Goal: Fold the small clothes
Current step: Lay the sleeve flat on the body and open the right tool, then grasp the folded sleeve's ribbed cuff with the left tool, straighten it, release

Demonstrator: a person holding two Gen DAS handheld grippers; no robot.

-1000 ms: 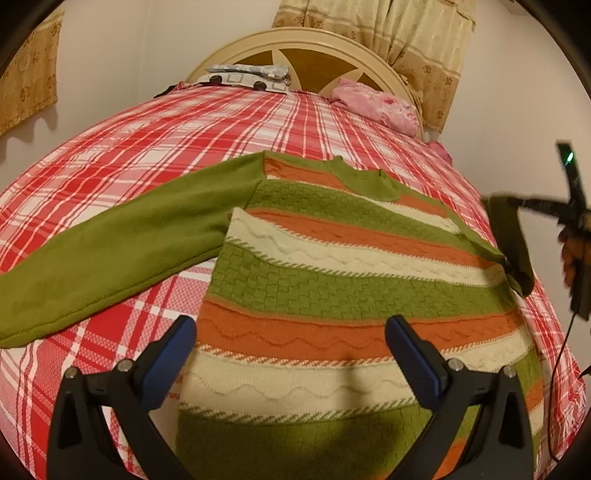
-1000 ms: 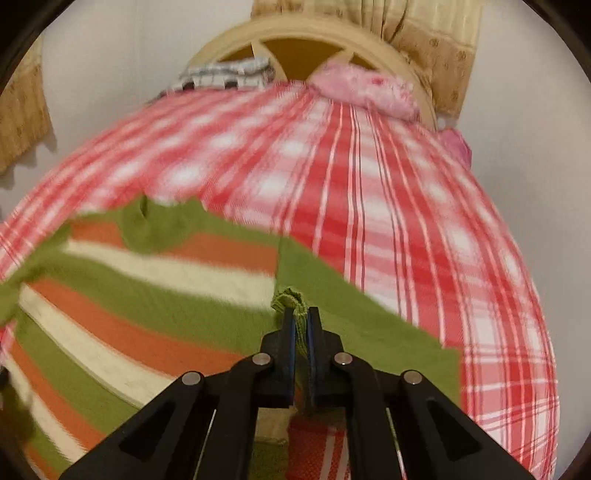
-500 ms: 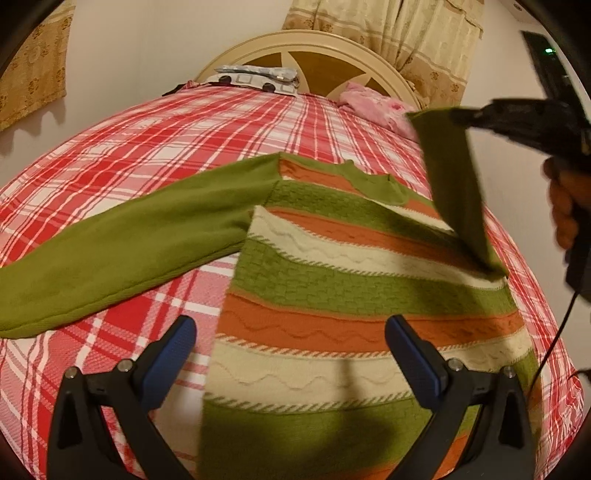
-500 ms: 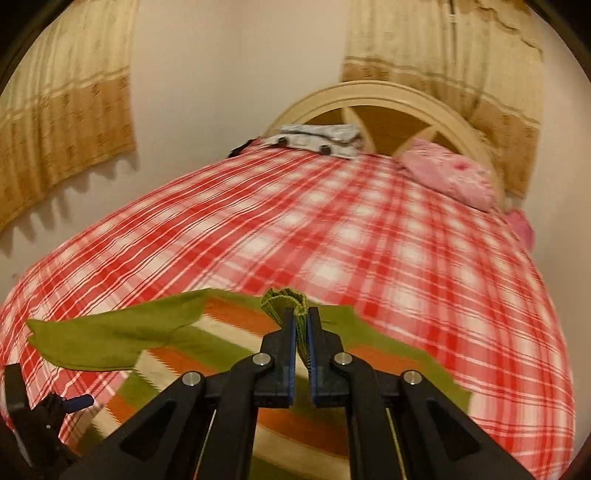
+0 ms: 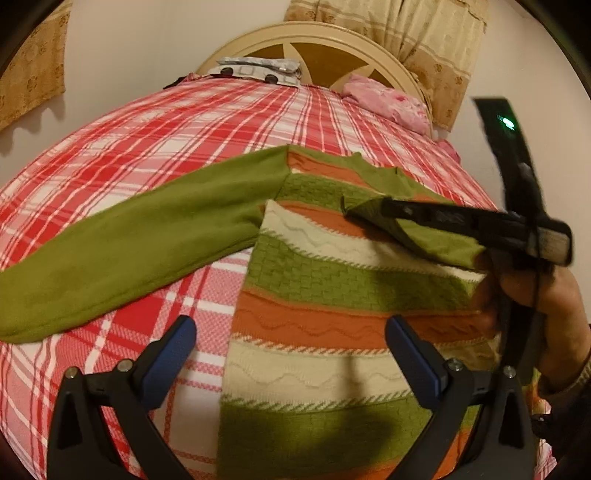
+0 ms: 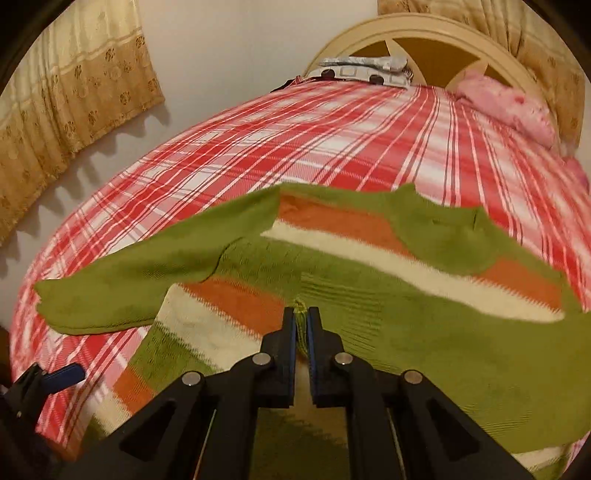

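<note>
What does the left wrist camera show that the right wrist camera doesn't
Only the left wrist view shows the person's hand holding the right gripper, and both open blue fingers of the left gripper. Only the right wrist view shows the cuff pinched between the right gripper's pads. Both show the striped sweater, plaid bedspread and headboard.

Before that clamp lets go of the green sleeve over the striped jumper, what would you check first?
1. Right gripper shut on the plain green knitted sleeve: ok.
2. Sleeve carried over the green, orange and cream striped jumper: ok.
3. Left gripper open, holding nothing: ok.
4. Other green sleeve folded in: not ok, it lies spread on the red checked bedsheet.
5. Jumper's lower hem flat: cannot tell, out of view.
</note>
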